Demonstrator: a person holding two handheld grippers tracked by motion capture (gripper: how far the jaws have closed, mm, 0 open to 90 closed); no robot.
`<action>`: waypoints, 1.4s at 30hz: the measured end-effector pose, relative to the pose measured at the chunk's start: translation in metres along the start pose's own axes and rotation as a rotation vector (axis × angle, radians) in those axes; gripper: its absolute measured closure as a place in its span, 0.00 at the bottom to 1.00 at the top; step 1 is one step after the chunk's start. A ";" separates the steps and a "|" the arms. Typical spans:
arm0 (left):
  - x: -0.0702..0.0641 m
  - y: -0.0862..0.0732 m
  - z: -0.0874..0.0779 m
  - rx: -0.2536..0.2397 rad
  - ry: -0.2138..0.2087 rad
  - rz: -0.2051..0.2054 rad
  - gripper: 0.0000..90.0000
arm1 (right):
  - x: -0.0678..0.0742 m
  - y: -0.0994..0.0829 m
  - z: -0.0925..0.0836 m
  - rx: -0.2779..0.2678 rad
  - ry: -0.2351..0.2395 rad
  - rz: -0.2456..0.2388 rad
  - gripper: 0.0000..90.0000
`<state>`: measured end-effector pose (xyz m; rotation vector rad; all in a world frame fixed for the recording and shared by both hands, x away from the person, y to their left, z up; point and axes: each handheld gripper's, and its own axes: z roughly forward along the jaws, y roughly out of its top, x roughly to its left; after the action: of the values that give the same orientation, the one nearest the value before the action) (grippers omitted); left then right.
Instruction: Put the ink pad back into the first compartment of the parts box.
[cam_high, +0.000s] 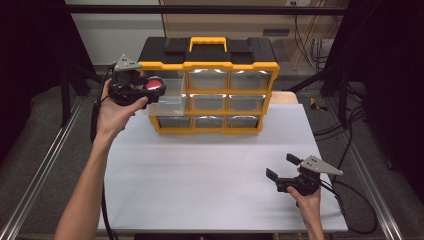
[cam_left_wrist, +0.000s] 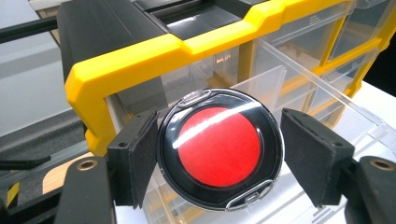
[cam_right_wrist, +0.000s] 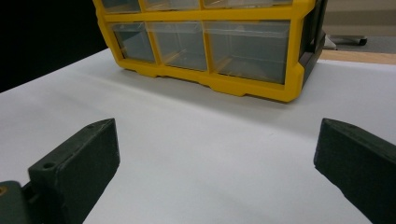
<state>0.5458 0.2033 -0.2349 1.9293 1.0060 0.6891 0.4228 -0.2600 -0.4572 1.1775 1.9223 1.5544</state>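
Note:
A round black disc with a red centre (cam_high: 155, 84) (cam_left_wrist: 219, 147) sits between the pads of my left gripper (cam_high: 153, 86) (cam_left_wrist: 217, 156), which is shut on its edges. The disc hangs over a clear drawer (cam_high: 169, 101) (cam_left_wrist: 303, 86) pulled out of the top left of a yellow and black organizer (cam_high: 210, 65) (cam_left_wrist: 140, 60). My right gripper (cam_high: 281, 166) (cam_right_wrist: 217, 154) rests low over the white table near the front right, open, with nothing between its jaws, pointing at the organizer (cam_right_wrist: 252, 88).
The white tabletop (cam_high: 210, 170) spreads in front of the organizer. Its other clear drawers (cam_high: 207, 102) are pushed in. Metal rails run along both table sides, and black cables (cam_high: 350, 210) trail off at the right.

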 end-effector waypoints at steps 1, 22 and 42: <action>0.000 0.001 0.000 0.004 0.005 0.005 0.32 | 0.000 0.000 0.000 -0.001 0.000 0.000 0.01; -0.001 0.004 -0.004 -0.052 -0.020 0.004 0.29 | -0.001 0.001 -0.001 -0.008 0.002 0.002 0.01; -0.013 -0.007 -0.038 -0.227 -0.082 0.002 0.05 | -0.001 0.001 -0.001 -0.012 -0.004 0.002 0.01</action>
<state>0.5079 0.2101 -0.2230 1.7470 0.8378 0.6883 0.4229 -0.2612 -0.4563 1.1770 1.9077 1.5609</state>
